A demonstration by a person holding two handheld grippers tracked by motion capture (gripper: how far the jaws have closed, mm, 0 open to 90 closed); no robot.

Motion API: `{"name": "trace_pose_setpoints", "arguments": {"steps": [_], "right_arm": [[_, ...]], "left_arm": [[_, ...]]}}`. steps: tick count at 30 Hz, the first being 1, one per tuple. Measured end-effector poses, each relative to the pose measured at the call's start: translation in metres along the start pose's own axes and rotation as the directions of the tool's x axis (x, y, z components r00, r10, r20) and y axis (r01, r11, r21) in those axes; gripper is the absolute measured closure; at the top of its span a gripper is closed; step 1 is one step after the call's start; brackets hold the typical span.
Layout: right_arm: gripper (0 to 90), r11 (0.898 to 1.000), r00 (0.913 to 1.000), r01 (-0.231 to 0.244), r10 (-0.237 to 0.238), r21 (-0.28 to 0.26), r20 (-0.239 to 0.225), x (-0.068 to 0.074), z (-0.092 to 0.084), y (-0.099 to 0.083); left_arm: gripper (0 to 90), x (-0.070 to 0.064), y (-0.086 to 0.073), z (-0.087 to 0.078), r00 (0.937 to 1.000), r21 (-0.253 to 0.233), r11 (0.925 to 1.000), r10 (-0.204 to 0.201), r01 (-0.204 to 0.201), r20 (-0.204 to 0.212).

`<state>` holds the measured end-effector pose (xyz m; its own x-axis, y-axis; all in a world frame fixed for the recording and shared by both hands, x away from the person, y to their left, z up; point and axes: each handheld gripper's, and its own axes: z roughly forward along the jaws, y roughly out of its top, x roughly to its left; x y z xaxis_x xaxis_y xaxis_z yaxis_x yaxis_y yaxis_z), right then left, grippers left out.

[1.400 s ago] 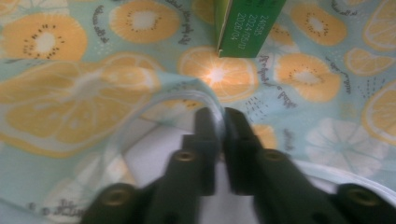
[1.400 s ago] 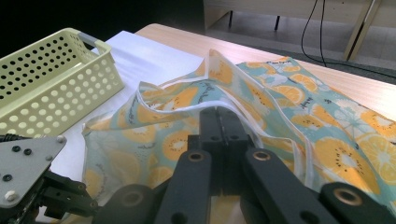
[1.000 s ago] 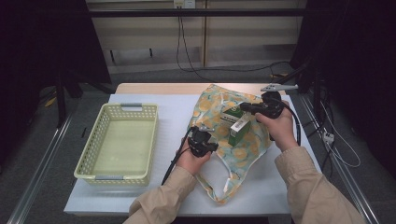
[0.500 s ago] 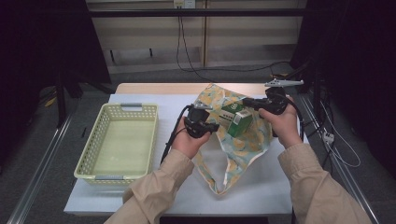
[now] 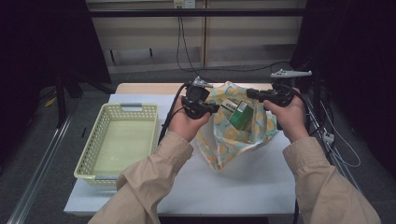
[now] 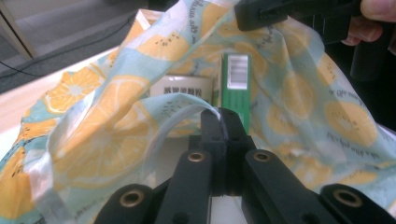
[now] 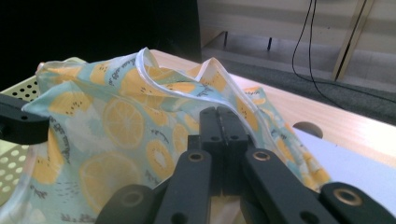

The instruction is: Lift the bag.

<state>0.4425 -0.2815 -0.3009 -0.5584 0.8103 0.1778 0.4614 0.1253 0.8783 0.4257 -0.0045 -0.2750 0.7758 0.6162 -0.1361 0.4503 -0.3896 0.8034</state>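
**Q:** Bag position and grip state being recorded?

**A:** Bag [image 5: 233, 135], printed with orange slices, is being held off the table [image 5: 261, 186] by its rim, with only the lower tip seen touching the white surface in the high view. Left gripper [image 5: 211, 108] is being kept clenched on a thin loop of the rim's left edge; in the left gripper view the jaws are pressed flat together with the pale hem pinched at their tips. Right gripper [image 5: 252, 93] is likewise being kept clamped on the opposite edge; in the right gripper view the hem is being gripped between the closed jaws.

**Q:** Mouth and contents?

**A:** The mouth is being held spread between the two grippers. A green box [image 5: 239, 116] is being shown upright inside, just beside a white tub [image 6: 184, 88] with dark lettering, both below the rim line.

**Q:** Room around it?

**A:** Bare white table is being left in front of the bag, toward the person. A pale yellow basket [image 5: 93, 154] is being kept at the left, well apart from the bag, its near rim close to the table's front edge. At the far side, a strip of wooden tabletop [image 7: 345, 126] is being exposed beyond the white cover. To the right, the table edge is lying close to the right hand [image 5: 290, 117].
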Motion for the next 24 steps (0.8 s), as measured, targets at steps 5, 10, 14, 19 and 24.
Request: {"name": "trace_pose_setpoints", "arguments": {"steps": [5, 10, 14, 19, 24], "right_arm": [[90.0, 1.000, 0.9999, 0.012, -0.012, -0.014, 0.012, 0.000, -0.004, 0.015], [90.0, 1.000, 0.9997, 0.015, -0.015, -0.027, 0.020, -0.002, -0.008, 0.027], [90.0, 0.999, 0.9996, 0.009, -0.008, -0.036, 0.027, -0.006, -0.011, 0.033], [90.0, 0.999, 0.9993, 0.016, -0.014, -0.052, 0.036, -0.010, -0.018, 0.047], [90.0, 0.996, 0.9992, 0.023, -0.020, -0.091, 0.036, -0.012, -0.026, 0.060]], "left_arm": [[90.0, 0.005, 0.021, -0.011, 0.9999, -0.028, 0.9996, 0.005, -0.005, -0.012], [90.0, 0.009, 0.045, -0.020, 0.9998, -0.064, 0.9980, 0.003, -0.005, -0.018], [90.0, 0.010, 0.060, -0.021, 0.9997, -0.077, 0.9970, 0.006, -0.008, -0.024], [90.0, 0.011, 0.079, -0.022, 0.9996, -0.095, 0.9953, 0.016, -0.018, -0.022], [90.0, 0.006, 0.103, -0.029, 0.9988, -0.139, 0.9895, 0.035, -0.039, -0.035]]}}
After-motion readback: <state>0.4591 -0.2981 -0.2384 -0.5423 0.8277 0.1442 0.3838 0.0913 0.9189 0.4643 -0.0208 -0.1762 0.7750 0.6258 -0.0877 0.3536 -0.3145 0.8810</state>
